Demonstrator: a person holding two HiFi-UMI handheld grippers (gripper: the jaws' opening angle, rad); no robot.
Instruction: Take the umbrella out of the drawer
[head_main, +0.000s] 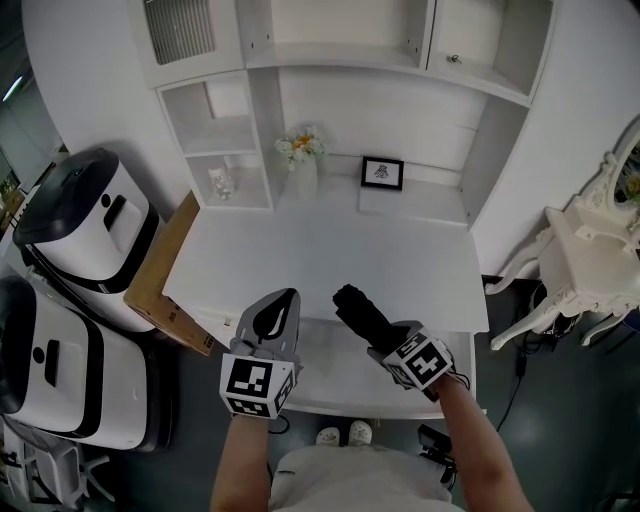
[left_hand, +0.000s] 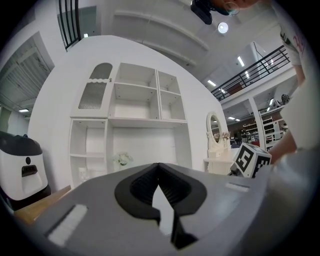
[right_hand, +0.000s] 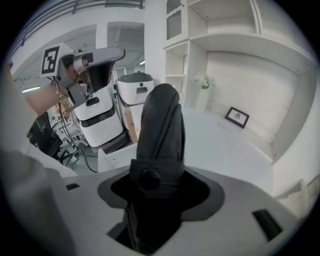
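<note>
Gripping the umbrella (head_main: 360, 312) (right_hand: 160, 130) near its lower end, the right gripper (head_main: 385, 343) (right_hand: 155, 195) has its jaws closed on the black folded bundle. Strap and snap button sit right at the jaw mouth.

Umbrella: long axis runs up and away from the person, tilted toward the left. The free end points toward the back of the desk (head_main: 300, 250). It hangs in the air over the desk's front edge, right of centre, above the pulled-out drawer (head_main: 330, 395), touching neither.

Left gripper (head_main: 284, 298) (left_hand: 159, 172): jaws brought together at the tips, only a thin slit between the pads, nothing held. It hovers over the front edge just left of the umbrella and apart from it, pointing toward the back.

At the back edge: a vase of flowers (head_main: 303, 160) left of centre and a small picture frame (head_main: 382, 173) beside it.
</note>
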